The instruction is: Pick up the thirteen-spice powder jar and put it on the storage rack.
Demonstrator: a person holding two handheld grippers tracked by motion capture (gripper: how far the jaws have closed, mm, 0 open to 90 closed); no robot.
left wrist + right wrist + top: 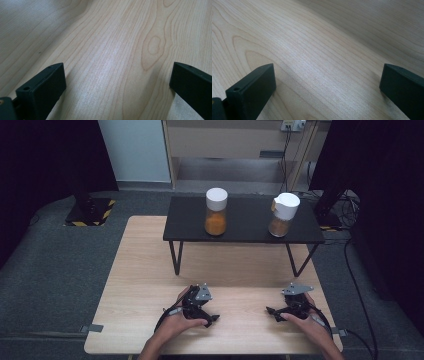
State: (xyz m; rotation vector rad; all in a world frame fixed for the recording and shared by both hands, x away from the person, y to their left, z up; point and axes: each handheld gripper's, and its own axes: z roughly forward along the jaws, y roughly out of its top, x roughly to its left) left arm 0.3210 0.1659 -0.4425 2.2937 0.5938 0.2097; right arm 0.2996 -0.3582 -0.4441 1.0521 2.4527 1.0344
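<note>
On the black shelf (245, 222) we saw two jars with white lids: the left jar (216, 212) held orange powder, the right jar (283, 215) a browner powder. Both stood well apart from our tongs, beyond them. The left tongs (212, 318) and right tongs (270, 311) rested low on the wooden table (145, 265), jaws wide, holding nothing.
</note>
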